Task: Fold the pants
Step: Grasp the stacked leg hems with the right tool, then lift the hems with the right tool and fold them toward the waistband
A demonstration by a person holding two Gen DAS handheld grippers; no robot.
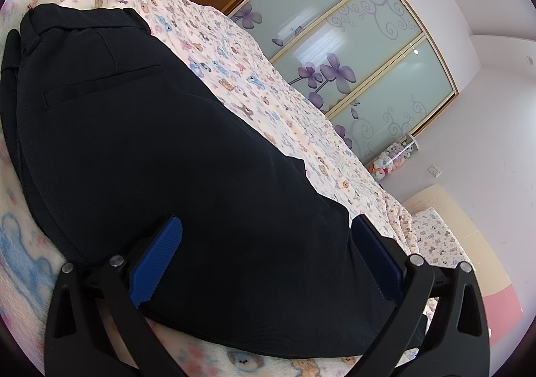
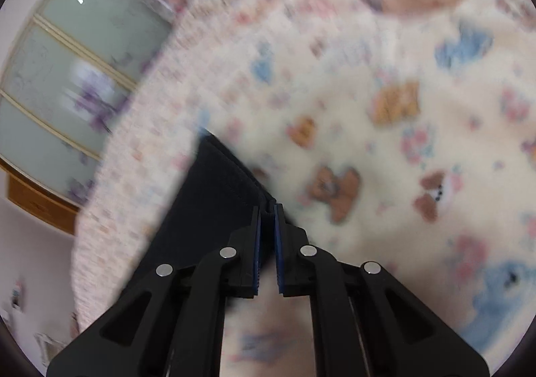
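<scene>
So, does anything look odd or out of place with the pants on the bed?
Nothing looks damaged or spilled. The dark pants lie on the teddy-bear blanket, between the left claw's open blue pads. The right claw is shut on a corner of the pants; that view is blurred.

Bright, even daylight; fisheye edges bend, and the right wrist view seems motion-blurred.

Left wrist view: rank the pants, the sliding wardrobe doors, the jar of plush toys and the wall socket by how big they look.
1. Black pants, though nearness inflates them.
2. Sliding wardrobe doors.
3. Jar of plush toys.
4. Wall socket.
</scene>
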